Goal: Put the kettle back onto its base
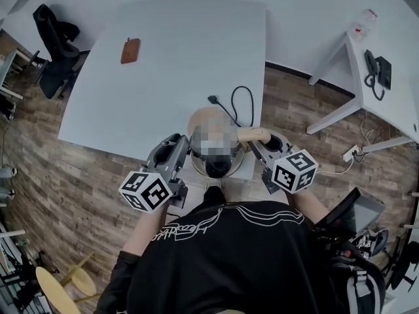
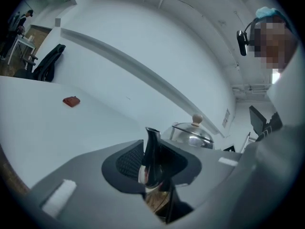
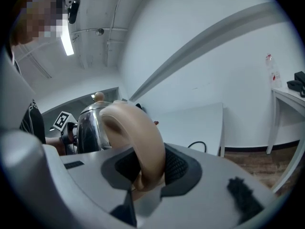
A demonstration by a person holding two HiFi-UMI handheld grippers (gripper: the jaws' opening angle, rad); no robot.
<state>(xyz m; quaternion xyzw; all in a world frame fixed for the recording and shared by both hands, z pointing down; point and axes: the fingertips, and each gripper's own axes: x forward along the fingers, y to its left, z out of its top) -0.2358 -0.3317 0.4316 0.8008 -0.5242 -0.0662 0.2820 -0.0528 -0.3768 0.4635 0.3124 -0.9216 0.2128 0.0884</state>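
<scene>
A steel kettle [image 1: 204, 124] with a beige handle [image 1: 253, 135] hangs between my two grippers over the front edge of the white table [image 1: 163, 77]. My left gripper [image 1: 185, 152] is shut on the kettle's dark spout [image 2: 152, 151]; its lid [image 2: 190, 131] and knob show beyond. My right gripper [image 1: 263, 146] is shut on the beige handle [image 3: 138, 137], with the shiny kettle body [image 3: 89, 123] to the left. A black cord [image 1: 241, 102] lies looped on the table behind the kettle. The base is hidden from every view.
A small brown case [image 1: 130, 50] lies far back on the table. A black office chair [image 1: 55, 41] stands at the left. At the right is a second white table [image 1: 393, 103] with a telephone [image 1: 376, 69] and a bottle [image 1: 364, 22]. A wooden stool [image 1: 69, 285] is near my left.
</scene>
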